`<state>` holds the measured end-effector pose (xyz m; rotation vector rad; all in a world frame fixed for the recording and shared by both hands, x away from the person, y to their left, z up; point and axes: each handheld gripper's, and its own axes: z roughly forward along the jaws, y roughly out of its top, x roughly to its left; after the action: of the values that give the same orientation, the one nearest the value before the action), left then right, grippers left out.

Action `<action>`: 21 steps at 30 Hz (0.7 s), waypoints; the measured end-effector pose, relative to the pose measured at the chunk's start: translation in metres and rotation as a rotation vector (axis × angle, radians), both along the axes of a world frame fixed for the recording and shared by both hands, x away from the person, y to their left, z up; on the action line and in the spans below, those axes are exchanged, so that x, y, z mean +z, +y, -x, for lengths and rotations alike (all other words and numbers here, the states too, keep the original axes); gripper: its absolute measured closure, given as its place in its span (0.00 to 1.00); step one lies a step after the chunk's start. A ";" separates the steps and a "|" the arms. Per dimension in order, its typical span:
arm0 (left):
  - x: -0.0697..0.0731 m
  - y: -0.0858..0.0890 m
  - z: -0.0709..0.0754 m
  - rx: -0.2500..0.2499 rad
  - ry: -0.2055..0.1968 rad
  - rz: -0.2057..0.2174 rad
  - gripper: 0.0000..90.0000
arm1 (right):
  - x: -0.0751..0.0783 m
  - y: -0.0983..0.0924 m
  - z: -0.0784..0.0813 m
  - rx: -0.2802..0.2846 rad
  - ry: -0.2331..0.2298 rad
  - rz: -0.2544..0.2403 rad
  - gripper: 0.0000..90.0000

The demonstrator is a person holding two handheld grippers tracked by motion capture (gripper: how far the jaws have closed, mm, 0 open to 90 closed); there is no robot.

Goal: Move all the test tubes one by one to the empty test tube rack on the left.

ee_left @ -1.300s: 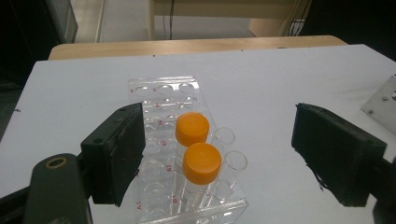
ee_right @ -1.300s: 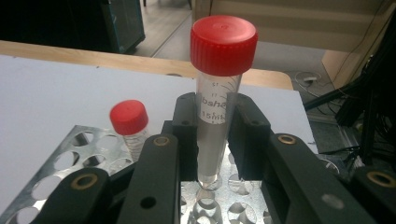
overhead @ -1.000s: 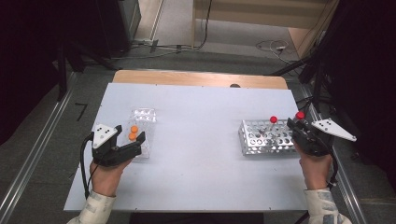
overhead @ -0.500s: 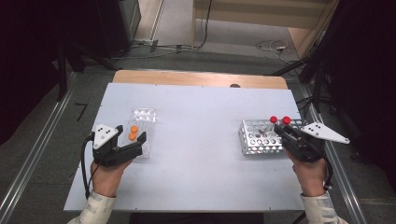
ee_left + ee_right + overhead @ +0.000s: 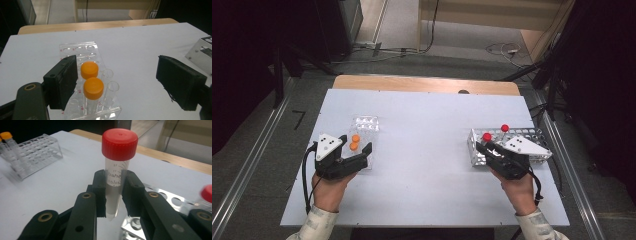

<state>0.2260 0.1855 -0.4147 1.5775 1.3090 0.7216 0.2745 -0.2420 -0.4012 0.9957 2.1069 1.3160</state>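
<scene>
A clear tube with a red cap (image 5: 119, 145) stands upright between the jaws of my right gripper (image 5: 113, 182), which is shut on it. In the high view that tube (image 5: 487, 136) hangs over the left end of a perforated metal rack (image 5: 532, 135). A second red-capped tube (image 5: 505, 128) stands in that rack. At the left, my left gripper (image 5: 357, 144) is open around the near end of a clear plastic rack (image 5: 364, 123). Two orange-capped tubes (image 5: 93, 86) stand in it beside the left jaw, and the pads (image 5: 67, 80) touch neither of them.
Empty open tubes (image 5: 110, 85) stand in the clear rack next to the orange-capped ones. The white tabletop (image 5: 422, 150) stretches between the two racks. A wooden strip (image 5: 427, 84) runs along its far edge, and the floor beyond holds cables and dark stands.
My right gripper has carried the red-capped tube leftward, from the right part of the metal rack to its left end. The left gripper has stayed where it was.
</scene>
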 end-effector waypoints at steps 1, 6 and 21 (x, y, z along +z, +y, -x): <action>0.000 -0.001 0.000 -0.004 -0.002 0.002 0.20 | -0.001 0.004 0.001 0.013 -0.001 0.000 0.79; 0.001 -0.006 0.002 -0.018 -0.005 -0.001 0.20 | -0.009 0.026 0.003 0.067 0.010 0.014 0.79; 0.002 -0.029 0.007 -0.097 -0.009 -0.005 0.20 | -0.033 0.079 0.009 0.198 0.038 0.059 0.79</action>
<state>0.2188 0.1565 -0.4130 1.6284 1.2168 0.6714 0.2650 -0.1626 -0.4337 0.8115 2.3079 1.3276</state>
